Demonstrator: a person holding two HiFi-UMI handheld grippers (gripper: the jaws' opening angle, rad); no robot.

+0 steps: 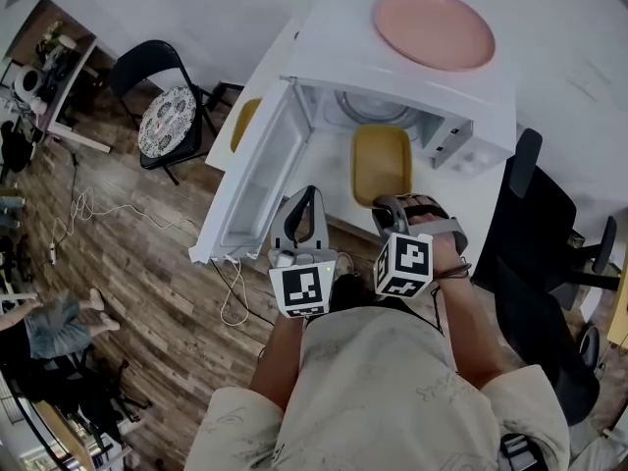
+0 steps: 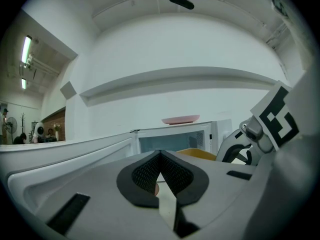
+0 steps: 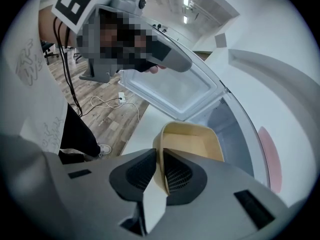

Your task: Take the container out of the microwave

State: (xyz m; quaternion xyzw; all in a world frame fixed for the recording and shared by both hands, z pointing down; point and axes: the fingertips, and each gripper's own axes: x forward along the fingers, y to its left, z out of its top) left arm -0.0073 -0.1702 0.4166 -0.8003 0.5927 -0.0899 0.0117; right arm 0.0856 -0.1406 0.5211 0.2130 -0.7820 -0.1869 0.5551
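The white microwave (image 1: pixel 412 77) stands with its door (image 1: pixel 257 170) swung open to the left. A yellow rectangular container (image 1: pixel 381 163) is at the mouth of the cavity, mostly out over the white table. My right gripper (image 1: pixel 391 204) is shut on its near wall; in the right gripper view the pads pinch the yellow rim (image 3: pixel 161 156) of the container (image 3: pixel 192 141). My left gripper (image 1: pixel 302 216) hangs beside the door's inner side, shut, with nothing in it. Its view shows its closed jaws (image 2: pixel 160 156), the microwave (image 2: pixel 172 138) and the container (image 2: pixel 199 155) beyond.
A pink plate (image 1: pixel 433 27) lies on top of the microwave. A black chair (image 1: pixel 535 263) stands to the right, and another chair with a patterned cushion (image 1: pixel 167 118) to the left. White cables (image 1: pixel 231 297) trail over the wooden floor. A person (image 1: pixel 59 317) stands at far left.
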